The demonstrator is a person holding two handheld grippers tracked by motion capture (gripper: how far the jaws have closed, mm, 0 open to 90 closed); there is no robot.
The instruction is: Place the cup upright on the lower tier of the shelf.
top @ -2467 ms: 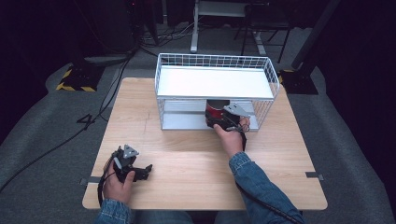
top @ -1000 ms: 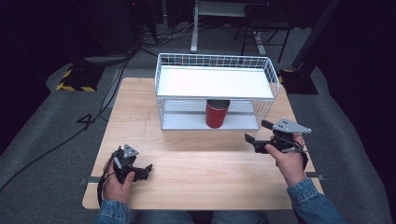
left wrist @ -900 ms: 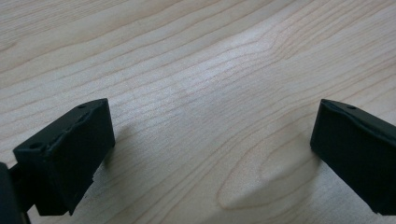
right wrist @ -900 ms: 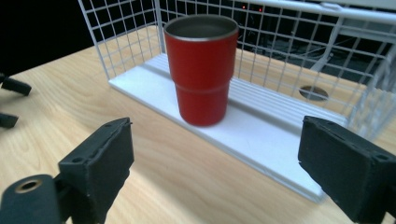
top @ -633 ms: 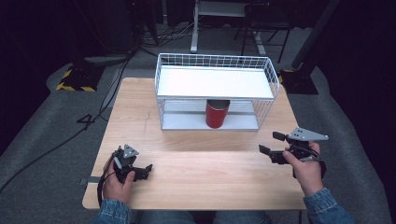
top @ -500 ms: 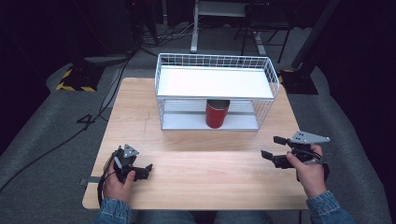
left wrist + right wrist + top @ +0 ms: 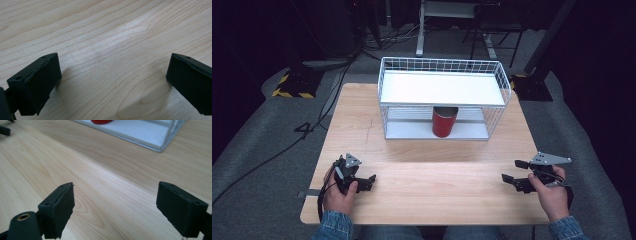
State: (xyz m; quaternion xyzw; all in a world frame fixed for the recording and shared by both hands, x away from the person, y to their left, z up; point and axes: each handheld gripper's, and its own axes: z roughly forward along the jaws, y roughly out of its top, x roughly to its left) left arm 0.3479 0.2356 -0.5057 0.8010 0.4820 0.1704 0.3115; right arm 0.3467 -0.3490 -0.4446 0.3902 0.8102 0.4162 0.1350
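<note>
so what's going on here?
A person holds a gripper in each hand at a wooden table. A red cup stands on the lower level of the white wire rack, with nothing touching it. The right gripper and the left gripper both sit near the table's front edge, jaws apart and empty.

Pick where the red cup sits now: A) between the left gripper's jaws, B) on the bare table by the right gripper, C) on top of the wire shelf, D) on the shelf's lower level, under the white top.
D: the red cup stands upright on the lower level of the wire shelf, under its white top, away from both grippers.
</note>
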